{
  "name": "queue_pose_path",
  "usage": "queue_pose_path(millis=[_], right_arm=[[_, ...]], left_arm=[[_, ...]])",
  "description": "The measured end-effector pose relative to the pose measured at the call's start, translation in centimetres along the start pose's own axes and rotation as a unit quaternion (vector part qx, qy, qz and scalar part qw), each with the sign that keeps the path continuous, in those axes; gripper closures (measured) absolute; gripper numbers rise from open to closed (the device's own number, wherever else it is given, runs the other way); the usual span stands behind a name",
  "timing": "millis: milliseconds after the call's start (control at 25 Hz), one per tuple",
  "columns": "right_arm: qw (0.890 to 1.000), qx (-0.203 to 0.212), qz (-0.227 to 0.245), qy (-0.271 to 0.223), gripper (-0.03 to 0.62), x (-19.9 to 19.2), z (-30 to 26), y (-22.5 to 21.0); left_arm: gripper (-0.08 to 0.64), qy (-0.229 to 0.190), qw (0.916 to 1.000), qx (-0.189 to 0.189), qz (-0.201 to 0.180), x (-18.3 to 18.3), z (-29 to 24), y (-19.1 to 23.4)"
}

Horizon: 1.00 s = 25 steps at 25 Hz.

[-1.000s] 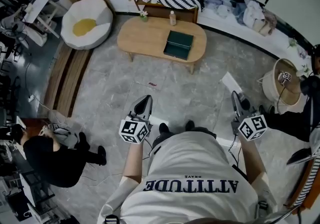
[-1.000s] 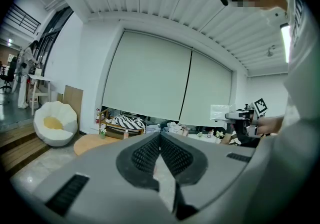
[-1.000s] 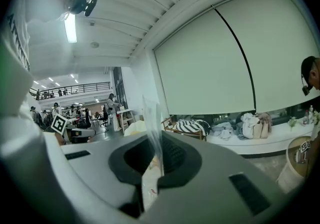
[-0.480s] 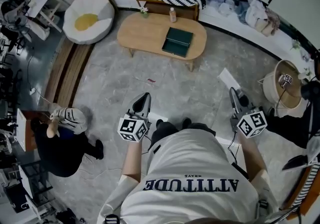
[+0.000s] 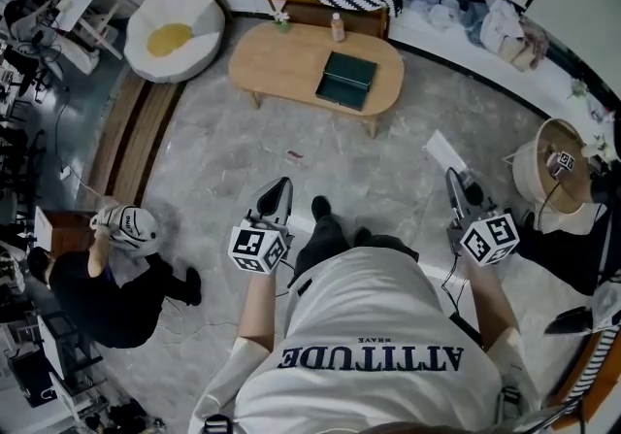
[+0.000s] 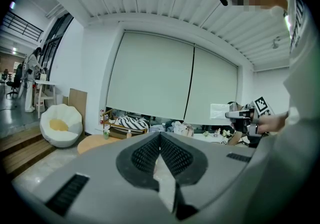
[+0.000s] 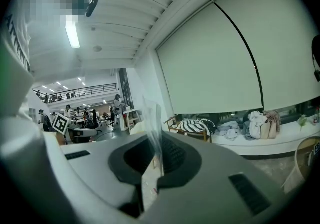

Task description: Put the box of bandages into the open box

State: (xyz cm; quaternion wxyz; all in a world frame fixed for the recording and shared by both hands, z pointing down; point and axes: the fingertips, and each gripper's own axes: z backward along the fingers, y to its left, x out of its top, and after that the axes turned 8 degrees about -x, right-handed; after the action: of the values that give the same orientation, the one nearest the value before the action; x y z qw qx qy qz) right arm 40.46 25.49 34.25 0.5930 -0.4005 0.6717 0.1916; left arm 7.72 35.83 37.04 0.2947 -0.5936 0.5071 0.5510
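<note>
Head view, from the left: a person in black [image 5: 92, 291] sits on the floor, and beyond them stands a white beanbag [image 5: 175, 34] with a yellow centre. The left gripper [image 5: 283, 188] has its jaws closed together. Ahead of it, across the grey floor [image 5: 233, 160], an oval wooden table [image 5: 281, 63] carries a dark green box [image 5: 346, 83] and a small bottle [image 5: 337, 30]. The right gripper [image 5: 452, 176] is clamped on a thin white pack [image 5: 442, 150], well apart from the table. A round basket [image 5: 553, 165] stands near it on the right.

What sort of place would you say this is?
Probably a mock living-room corner inside a larger office or lab: a low wooden table, an egg-shaped beanbag and desks beside it.
</note>
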Motion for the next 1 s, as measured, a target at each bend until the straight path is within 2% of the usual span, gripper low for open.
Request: queue_pose_path(millis=[440,1000], right_arm=[[1.000,-0.006,0.007,0.012,0.566,0.0,-5.0,1.3],[0.999,-0.028,0.002,0.033,0.566,2.1,-16.7,3.6]], left_arm=[[0.538,-0.001,1.0000,-0.007,0.004,0.5,-2.4,5.2],[0.538,0.022,0.9989,-0.041,-0.006,4.1,-8.6,16.9]])
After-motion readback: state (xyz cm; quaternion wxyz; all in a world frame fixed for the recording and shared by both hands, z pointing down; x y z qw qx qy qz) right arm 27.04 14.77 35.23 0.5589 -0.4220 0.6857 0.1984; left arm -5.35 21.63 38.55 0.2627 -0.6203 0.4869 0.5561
